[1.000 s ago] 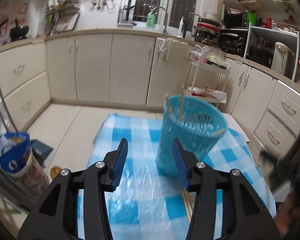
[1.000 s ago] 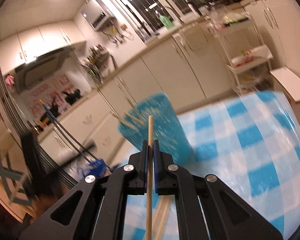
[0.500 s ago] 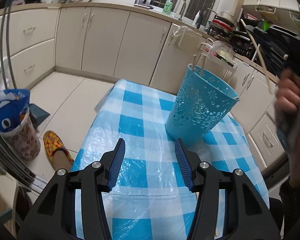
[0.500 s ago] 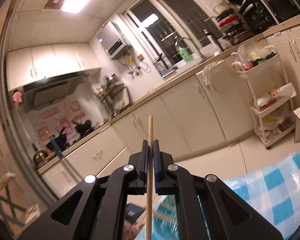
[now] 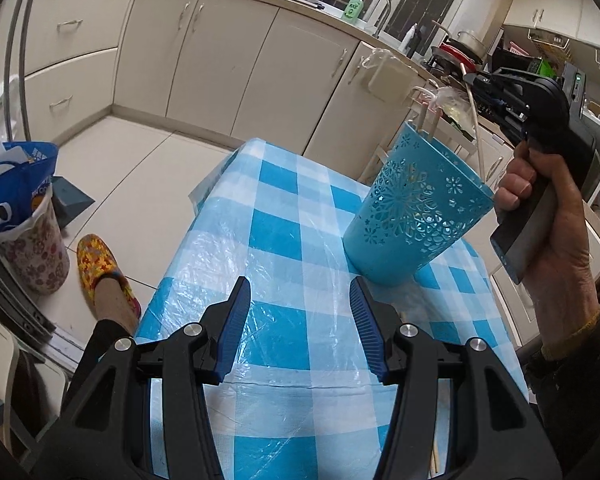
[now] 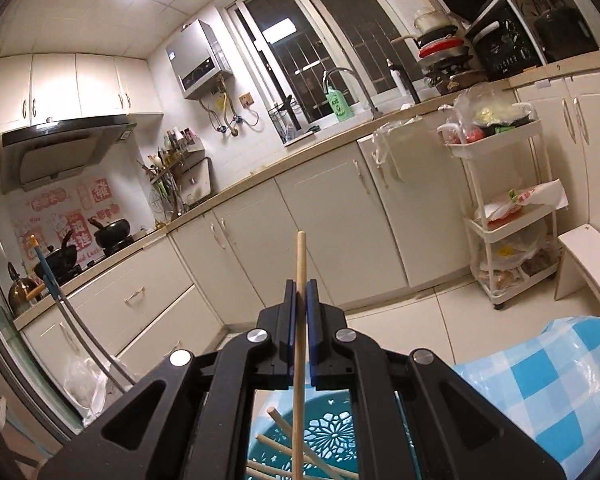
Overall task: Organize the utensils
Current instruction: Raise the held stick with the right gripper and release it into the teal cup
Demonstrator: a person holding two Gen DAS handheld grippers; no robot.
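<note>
A blue perforated utensil holder (image 5: pixel 414 216) stands on the blue checked tablecloth (image 5: pixel 276 240), with chopsticks sticking out at its far rim. My right gripper (image 6: pixel 300 292) is shut on a wooden chopstick (image 6: pixel 299 320) and holds it upright above the holder (image 6: pixel 328 440), whose inside shows several chopsticks. In the left wrist view that gripper (image 5: pixel 474 88) hangs over the holder with the chopstick (image 5: pixel 476 136) pointing down into it. My left gripper (image 5: pixel 300 300) is open and empty above the cloth, in front of the holder. More chopsticks (image 5: pixel 434 456) lie on the cloth at the lower right.
Kitchen cabinets (image 5: pixel 220 52) run behind the table. A blue bag in a floral bin (image 5: pixel 24 216) and a foot in a yellow slipper (image 5: pixel 104 280) are on the floor at left. A white trolley (image 6: pixel 504 216) and a white stool (image 6: pixel 588 264) stand at right.
My right gripper has lifted the chopstick off the table and brought it over the holder, tip down. My left gripper has drawn back from the holder and stayed open.
</note>
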